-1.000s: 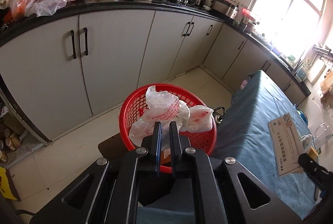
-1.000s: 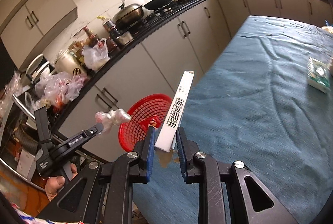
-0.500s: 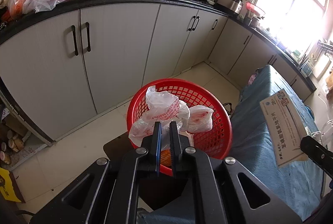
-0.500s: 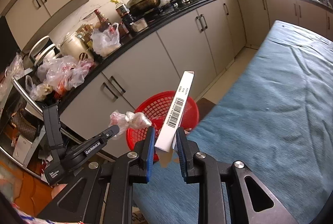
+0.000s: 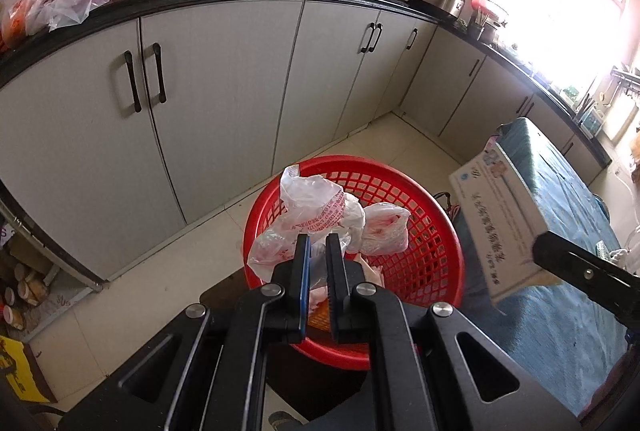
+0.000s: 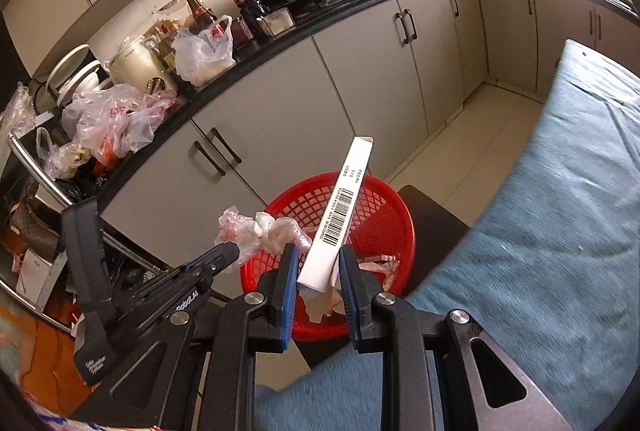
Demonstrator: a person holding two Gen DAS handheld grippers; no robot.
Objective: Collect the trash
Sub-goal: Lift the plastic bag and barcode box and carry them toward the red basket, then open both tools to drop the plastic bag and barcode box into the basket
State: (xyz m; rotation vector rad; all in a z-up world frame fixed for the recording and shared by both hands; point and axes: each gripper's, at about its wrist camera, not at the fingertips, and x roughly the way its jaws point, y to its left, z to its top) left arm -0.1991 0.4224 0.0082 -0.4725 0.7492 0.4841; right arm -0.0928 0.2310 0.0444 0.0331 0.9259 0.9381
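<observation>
Crinkled plastic bag, red mesh basket

Box side: barcode, digits too small to read.
Box face: Chinese print, unreadable.
Bag: red print, illegible.

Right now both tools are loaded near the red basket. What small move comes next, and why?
Probably open the left tool: its crumpled plastic bag already hangs over the red basket. The right tool holds its white box at the rim.
</observation>
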